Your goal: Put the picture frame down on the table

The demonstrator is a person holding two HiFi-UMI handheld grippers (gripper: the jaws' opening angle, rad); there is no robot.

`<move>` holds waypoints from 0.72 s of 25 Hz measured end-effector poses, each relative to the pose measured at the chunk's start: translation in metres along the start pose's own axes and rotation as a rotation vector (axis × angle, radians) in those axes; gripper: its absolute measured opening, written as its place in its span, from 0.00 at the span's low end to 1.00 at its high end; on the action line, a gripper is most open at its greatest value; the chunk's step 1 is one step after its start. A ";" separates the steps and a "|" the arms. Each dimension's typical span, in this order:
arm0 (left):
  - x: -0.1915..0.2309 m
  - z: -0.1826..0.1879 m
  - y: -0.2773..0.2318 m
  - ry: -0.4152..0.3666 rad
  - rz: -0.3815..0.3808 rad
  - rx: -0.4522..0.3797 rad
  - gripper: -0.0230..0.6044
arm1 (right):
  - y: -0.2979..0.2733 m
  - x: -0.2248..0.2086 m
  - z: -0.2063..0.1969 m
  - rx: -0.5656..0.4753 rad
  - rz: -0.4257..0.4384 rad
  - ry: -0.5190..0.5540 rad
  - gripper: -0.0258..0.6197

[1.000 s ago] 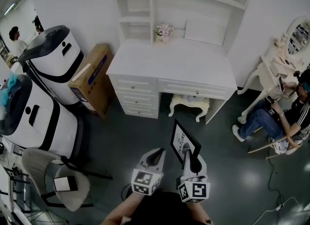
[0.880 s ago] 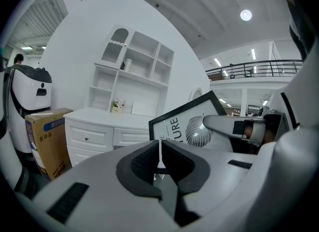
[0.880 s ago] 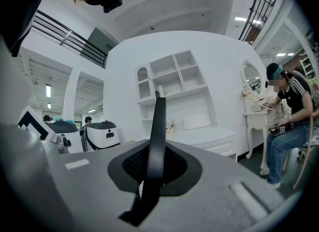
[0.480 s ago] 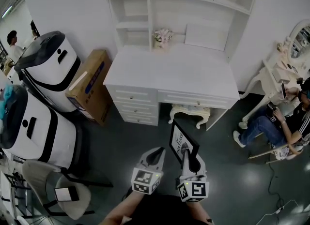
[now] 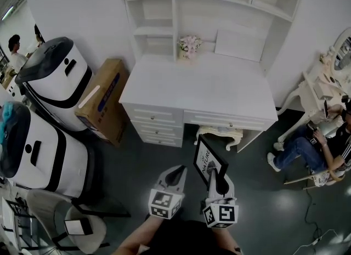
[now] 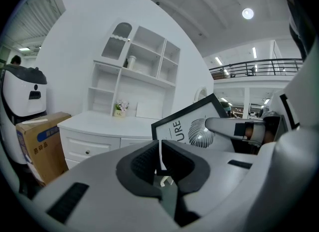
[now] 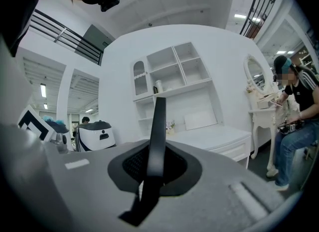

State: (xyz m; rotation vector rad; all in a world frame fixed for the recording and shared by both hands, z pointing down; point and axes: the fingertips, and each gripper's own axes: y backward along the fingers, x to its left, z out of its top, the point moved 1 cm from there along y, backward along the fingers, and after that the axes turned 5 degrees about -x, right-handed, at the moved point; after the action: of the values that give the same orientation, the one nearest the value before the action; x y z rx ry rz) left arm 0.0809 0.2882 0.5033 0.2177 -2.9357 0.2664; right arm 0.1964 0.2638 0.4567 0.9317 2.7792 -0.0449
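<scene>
The black picture frame (image 5: 209, 161), with a white print, stands upright on edge over the dark floor, short of the white desk (image 5: 203, 84). My right gripper (image 5: 215, 178) is shut on its near edge. In the right gripper view the frame's edge (image 7: 158, 126) rises between the pads, with the desk (image 7: 214, 136) ahead. My left gripper (image 5: 176, 175) hovers just left of the frame, jaws together with nothing in them. The left gripper view shows the frame's face (image 6: 192, 126) to the right, beyond its gripper (image 6: 160, 161).
A flower pot (image 5: 189, 45) and a white board (image 5: 238, 44) stand at the desk's back. A stool (image 5: 219, 134) sits under it. Left are a cardboard box (image 5: 101, 97) and white machines (image 5: 55, 78). A seated person (image 5: 318, 149) is at the right.
Both grippers and the frame have come closer to the desk, which now looks larger and nearer. The stool is further hidden under the desk. The grip is unchanged.
</scene>
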 end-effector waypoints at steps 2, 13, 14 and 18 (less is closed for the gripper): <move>0.009 0.006 -0.006 0.004 0.002 -0.004 0.07 | -0.010 0.000 0.000 0.001 -0.005 0.001 0.07; 0.051 0.016 -0.034 0.003 -0.018 -0.007 0.07 | -0.057 0.002 -0.005 -0.004 -0.039 -0.008 0.07; 0.055 0.017 -0.037 0.001 -0.020 -0.008 0.07 | -0.061 0.003 -0.005 -0.006 -0.041 -0.010 0.07; 0.068 0.020 -0.048 -0.002 -0.034 -0.009 0.07 | -0.076 0.003 -0.005 -0.016 -0.056 -0.016 0.07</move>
State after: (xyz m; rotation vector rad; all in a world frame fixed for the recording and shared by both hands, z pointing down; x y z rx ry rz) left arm 0.0195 0.2286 0.5055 0.2664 -2.9316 0.2476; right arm 0.1477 0.2056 0.4576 0.8454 2.7865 -0.0379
